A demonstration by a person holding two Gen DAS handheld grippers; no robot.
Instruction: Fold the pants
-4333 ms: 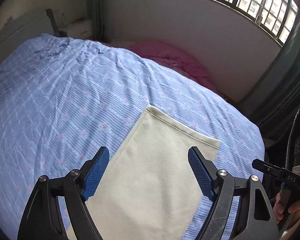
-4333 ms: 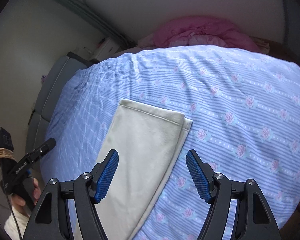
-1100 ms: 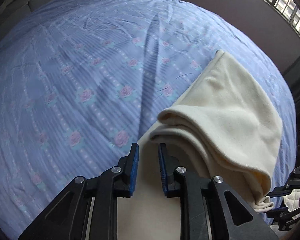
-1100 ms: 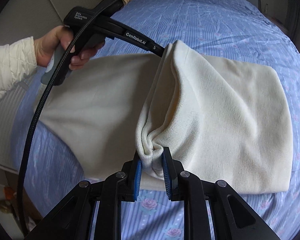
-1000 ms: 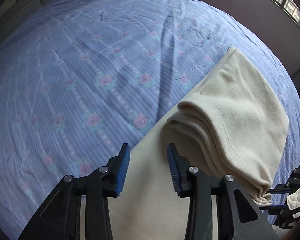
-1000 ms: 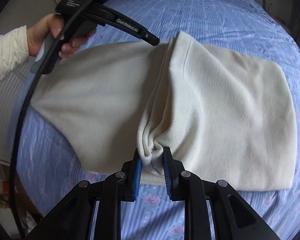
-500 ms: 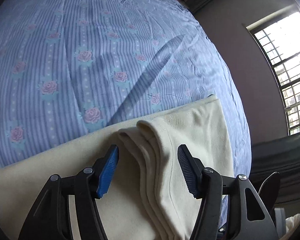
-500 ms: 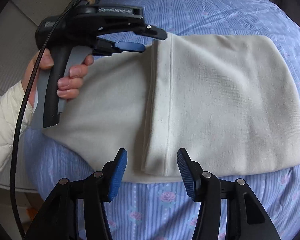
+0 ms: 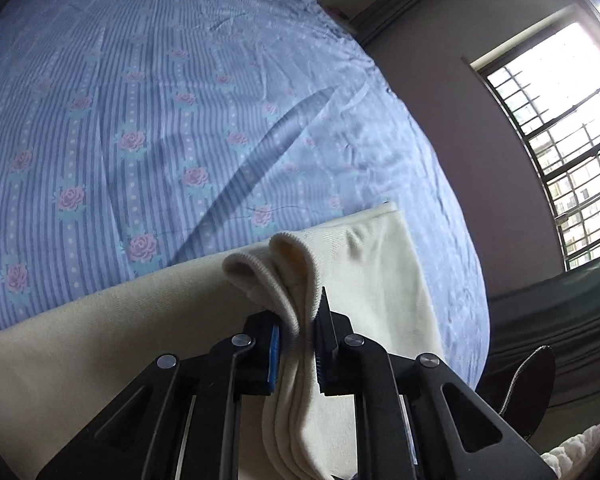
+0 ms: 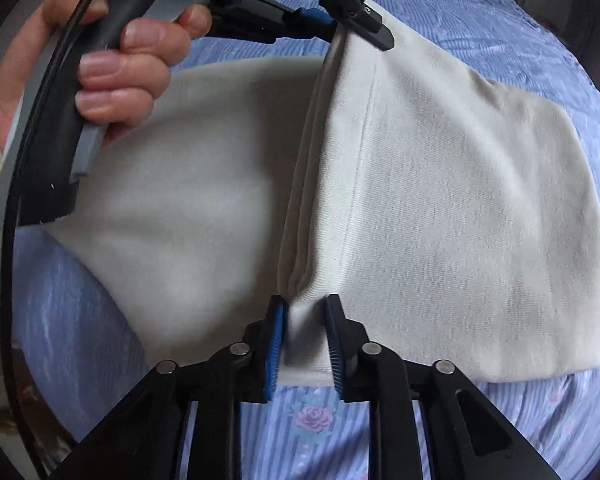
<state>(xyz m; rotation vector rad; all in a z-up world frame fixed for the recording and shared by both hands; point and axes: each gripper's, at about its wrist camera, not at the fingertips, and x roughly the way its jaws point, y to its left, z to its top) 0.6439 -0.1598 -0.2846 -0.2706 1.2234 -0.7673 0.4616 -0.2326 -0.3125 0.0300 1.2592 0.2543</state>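
Note:
Cream pants (image 9: 380,264) lie folded over on a blue floral bedsheet (image 9: 140,100). My left gripper (image 9: 298,320) is closing, and its blue pads pinch the stacked layers at the far end of the folded edge. In the right wrist view the pants (image 10: 440,200) spread across the bed, with the fold line running away from the camera. My right gripper (image 10: 302,312) is closing too, with the near end of that fold bunched between its pads. At the fold's far end the left gripper (image 10: 340,20) grips the cloth, held by a hand (image 10: 132,52).
The bedsheet (image 10: 540,420) reaches out to the right and far side. A barred window (image 9: 560,152) and a dark curtain (image 9: 540,320) stand beyond the bed's right edge. The bed's left edge (image 10: 40,280) drops to a floor below.
Half a second ago both grippers stood open over the folded edge. Both have now closed on it, one at each end, and the cloth bunches between the pads.

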